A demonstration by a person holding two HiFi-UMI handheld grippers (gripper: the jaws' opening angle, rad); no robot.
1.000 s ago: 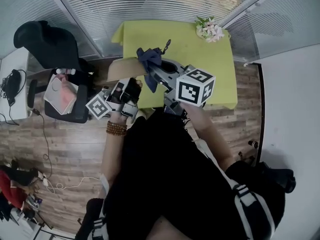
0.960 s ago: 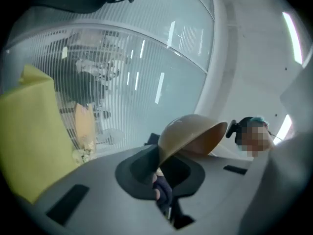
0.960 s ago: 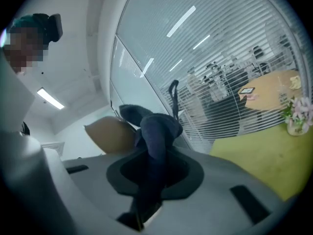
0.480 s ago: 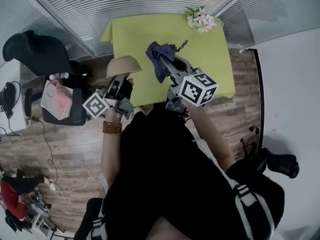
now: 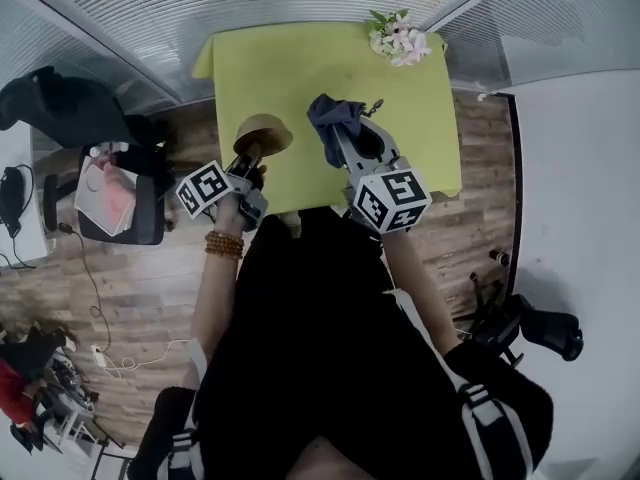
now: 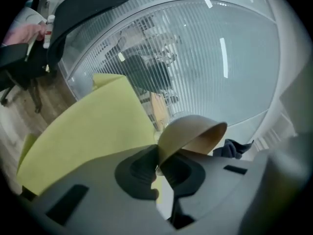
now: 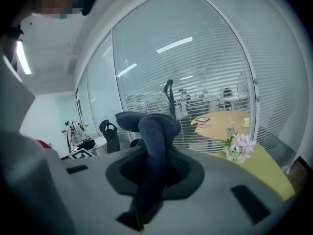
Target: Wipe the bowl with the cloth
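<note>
Bowl (image 5: 263, 131), rim pinched in the left gripper's (image 5: 250, 160) fingers (image 6: 139, 168), hangs by the green table's (image 5: 300, 63) edge. The right gripper (image 5: 340, 138) grips the blue cloth (image 5: 328, 111) nearby, not touching. Wiping seemingly not begun; cloth must reach bowl.

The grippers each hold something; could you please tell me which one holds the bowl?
The left gripper, clamped on the tan bowl; the right gripper grips the dark blue cloth.

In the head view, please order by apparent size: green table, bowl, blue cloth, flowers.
1. green table, clearly largest.
2. blue cloth, flowers, bowl: alike; cloth and bowl are held nearer the camera, so unranked.
</note>
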